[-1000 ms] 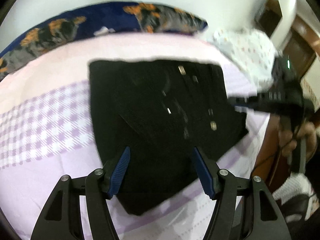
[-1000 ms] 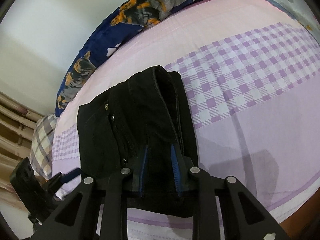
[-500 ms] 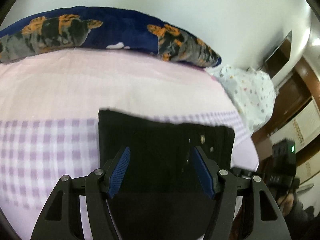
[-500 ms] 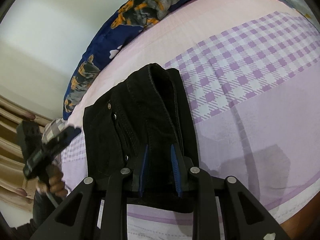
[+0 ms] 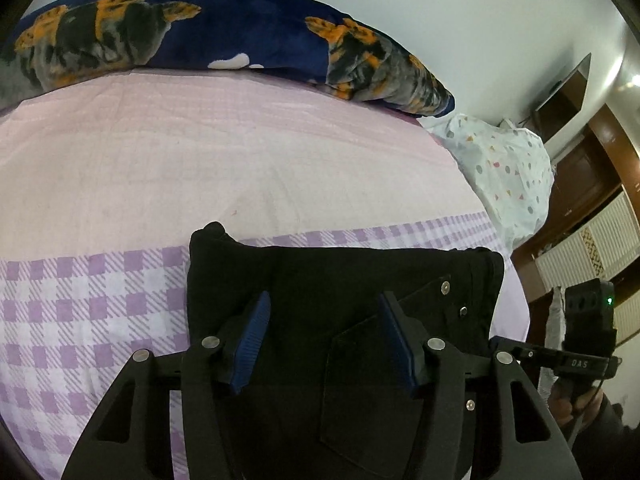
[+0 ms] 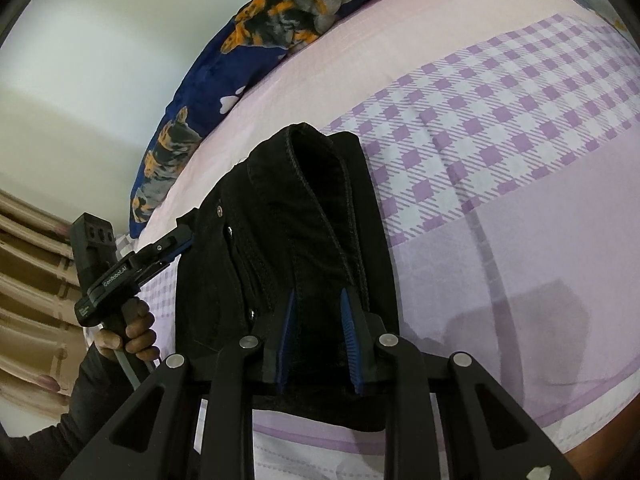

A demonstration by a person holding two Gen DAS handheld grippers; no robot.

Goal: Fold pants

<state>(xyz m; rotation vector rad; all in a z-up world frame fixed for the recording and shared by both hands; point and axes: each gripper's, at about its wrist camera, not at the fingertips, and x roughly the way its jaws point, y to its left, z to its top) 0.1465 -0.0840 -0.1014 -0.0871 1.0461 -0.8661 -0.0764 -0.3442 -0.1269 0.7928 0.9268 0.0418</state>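
The left gripper (image 5: pixel 324 344) hangs over the near part of the black pants (image 5: pixel 340 280). Its 2 blue pads (image 5: pixel 250 344) stand apart and press on nothing, though the jaws have just been closing, with the cloth under the gap between them. The right gripper (image 6: pixel 318 344) is clenched on a raised fold of the pants (image 6: pixel 304 216), with its pads (image 6: pixel 350 350) squeezing the cloth from both sides. That fold stands up in a ridge running away from the jaws. The pants lie folded in a compact block on the bed (image 5: pixel 200 168), on the purple check band of the sheet, near the bed's edge, with rivets and a back pocket showing. In the right wrist view a hand (image 6: pixel 128 334) holds the left gripper's grip at the pants' left side. Farther off, a navy blanket (image 5: pixel 248 32) with orange and grey print lies along the wall, and a white spotted bundle (image 5: pixel 508 168) sits at the bed's far right corner.
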